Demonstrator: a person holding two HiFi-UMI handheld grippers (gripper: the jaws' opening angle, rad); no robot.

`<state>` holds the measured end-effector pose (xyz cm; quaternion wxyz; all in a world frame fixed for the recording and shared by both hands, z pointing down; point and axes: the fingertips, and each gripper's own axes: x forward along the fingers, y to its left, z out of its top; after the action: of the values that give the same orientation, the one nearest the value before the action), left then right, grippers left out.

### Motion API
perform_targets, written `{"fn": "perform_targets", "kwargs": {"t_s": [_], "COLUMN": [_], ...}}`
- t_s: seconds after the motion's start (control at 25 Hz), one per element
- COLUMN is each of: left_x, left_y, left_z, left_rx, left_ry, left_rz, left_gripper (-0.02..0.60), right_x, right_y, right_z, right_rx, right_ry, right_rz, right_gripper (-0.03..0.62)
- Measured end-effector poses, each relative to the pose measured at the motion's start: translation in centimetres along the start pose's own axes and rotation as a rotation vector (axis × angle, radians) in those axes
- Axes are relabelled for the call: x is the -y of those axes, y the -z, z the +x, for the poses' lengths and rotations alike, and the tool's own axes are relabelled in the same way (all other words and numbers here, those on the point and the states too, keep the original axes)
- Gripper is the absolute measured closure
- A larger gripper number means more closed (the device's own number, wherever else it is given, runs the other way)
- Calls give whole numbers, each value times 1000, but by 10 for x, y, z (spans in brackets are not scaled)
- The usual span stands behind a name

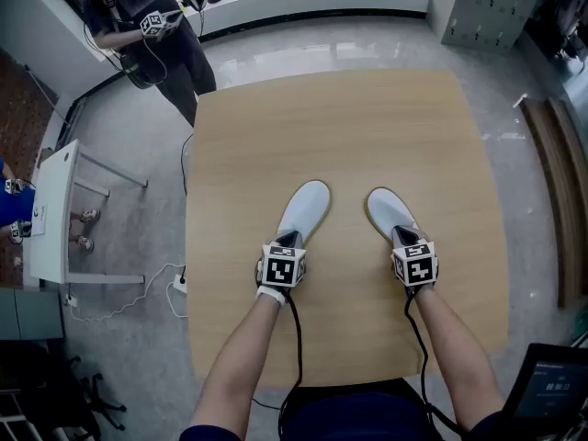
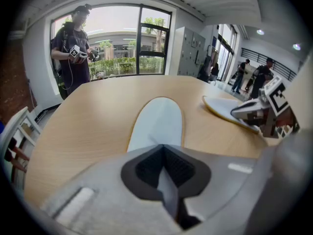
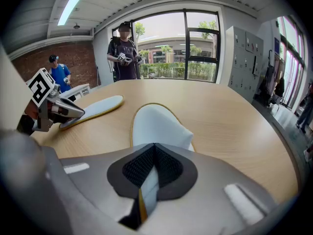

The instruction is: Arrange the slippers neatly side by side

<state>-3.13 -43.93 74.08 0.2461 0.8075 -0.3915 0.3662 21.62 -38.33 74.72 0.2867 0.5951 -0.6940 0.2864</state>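
White left slipper [image 1: 308, 205] and right slipper [image 1: 386, 208], heels clamped by left gripper [image 1: 288, 239] and right gripper [image 1: 404, 234] jaws; swivelling could tug them loose.

White yellow-edged slippers [image 1: 305, 208], tan wood-grain table [image 1: 367, 127]

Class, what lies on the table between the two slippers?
Nothing: the head view shows only bare table between the left slipper and the right slipper.

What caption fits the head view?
Left gripper pinches the heel of the left slipper, right gripper that of the right slipper, toes leaning together on the table.
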Motion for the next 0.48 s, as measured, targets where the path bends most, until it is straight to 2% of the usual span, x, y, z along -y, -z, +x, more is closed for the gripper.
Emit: {"fn": "perform_targets", "kwargs": {"t_s": [0.16,0.28,0.48], "left_x": [15,21,40], "left_y": [10,20,35], "left_z": [-5,-7,-15], "left_rx": [-5,-2,-19], "left_ry": [-2,-2,60], "left_rz": [21,26,-105], "left_gripper": [578,578,578], "right_x": [-4,-8,-12], "right_y": [9,15,30], "right_z": [-6,-10,-9], "right_rx": [-7,-20,-55], "right_ry": [-11,-17,-55], "right_rz": [14,63,166], "right_gripper": [586,587,586]}}
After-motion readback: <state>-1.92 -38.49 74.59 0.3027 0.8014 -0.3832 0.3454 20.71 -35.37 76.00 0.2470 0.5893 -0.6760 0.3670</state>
